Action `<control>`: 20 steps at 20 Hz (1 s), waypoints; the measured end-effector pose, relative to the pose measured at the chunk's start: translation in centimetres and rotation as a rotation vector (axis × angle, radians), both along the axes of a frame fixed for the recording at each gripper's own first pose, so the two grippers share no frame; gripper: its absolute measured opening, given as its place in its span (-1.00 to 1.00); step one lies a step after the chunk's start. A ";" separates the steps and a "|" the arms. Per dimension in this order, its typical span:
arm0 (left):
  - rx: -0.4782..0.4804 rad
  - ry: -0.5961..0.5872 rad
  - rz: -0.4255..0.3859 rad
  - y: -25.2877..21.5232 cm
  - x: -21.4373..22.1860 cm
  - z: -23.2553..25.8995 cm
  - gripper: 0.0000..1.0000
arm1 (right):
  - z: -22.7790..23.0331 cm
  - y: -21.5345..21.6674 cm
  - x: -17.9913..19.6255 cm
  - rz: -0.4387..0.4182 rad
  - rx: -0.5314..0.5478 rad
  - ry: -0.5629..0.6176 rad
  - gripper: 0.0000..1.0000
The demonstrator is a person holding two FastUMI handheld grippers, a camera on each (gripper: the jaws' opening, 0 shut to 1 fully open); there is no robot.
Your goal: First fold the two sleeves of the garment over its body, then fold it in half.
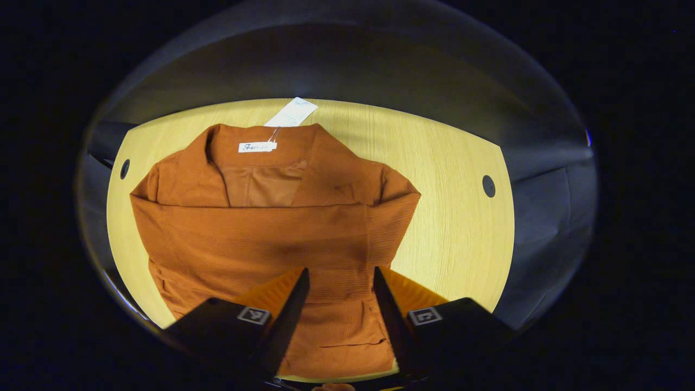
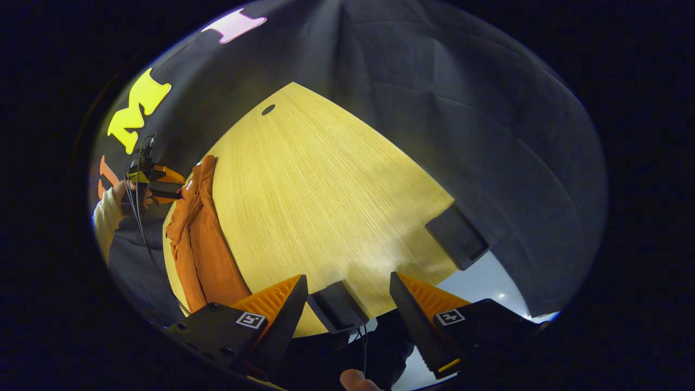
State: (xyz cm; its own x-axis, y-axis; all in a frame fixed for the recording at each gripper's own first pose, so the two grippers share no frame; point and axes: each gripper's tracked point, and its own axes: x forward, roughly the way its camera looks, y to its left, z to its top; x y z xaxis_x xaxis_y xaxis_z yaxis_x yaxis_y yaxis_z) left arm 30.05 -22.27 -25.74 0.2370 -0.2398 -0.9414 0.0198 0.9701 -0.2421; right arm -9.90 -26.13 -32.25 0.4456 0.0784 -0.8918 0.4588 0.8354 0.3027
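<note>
Left gripper hung spread above rust ribbed garment, sleeves folded across body, collar and paper tag at far end. Right gripper gaped over edge of pale wood-grain surface; its view caught garment edge-on.

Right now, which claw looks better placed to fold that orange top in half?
Probably the left claw: it hangs open right above the top. The right claw, also open, sits off the table's edge, away from the top.
</note>
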 end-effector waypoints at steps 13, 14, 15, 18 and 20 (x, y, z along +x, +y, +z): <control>-0.086 -0.004 0.092 16.4 -12.7 3.1 0.99 | 0.5 11.9 4.4 0.369 -0.088 -0.023 0.94; -0.072 0.000 0.105 18.5 -14.0 2.8 0.99 | 0.1 13.0 4.5 0.399 -0.096 -0.014 0.94; -0.064 0.001 0.124 20.6 -15.2 2.4 0.99 | -0.3 14.1 4.4 0.428 -0.102 -0.006 0.94; -0.060 0.019 0.204 26.6 -18.3 1.1 0.99 | -0.5 17.1 4.8 0.488 -0.119 -0.003 0.94; -0.053 0.040 0.247 30.2 -20.2 0.2 1.00 | -0.5 18.6 5.2 0.520 -0.120 -0.002 0.94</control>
State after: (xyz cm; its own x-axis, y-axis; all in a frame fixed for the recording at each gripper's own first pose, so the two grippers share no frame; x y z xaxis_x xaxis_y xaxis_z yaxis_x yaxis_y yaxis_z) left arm 9.81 7.92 -25.54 0.2578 -0.2279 -0.9389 -0.2272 0.9302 -0.2882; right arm -4.71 -7.51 -32.80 0.3769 0.1869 -0.9072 -0.0260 0.9812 0.1913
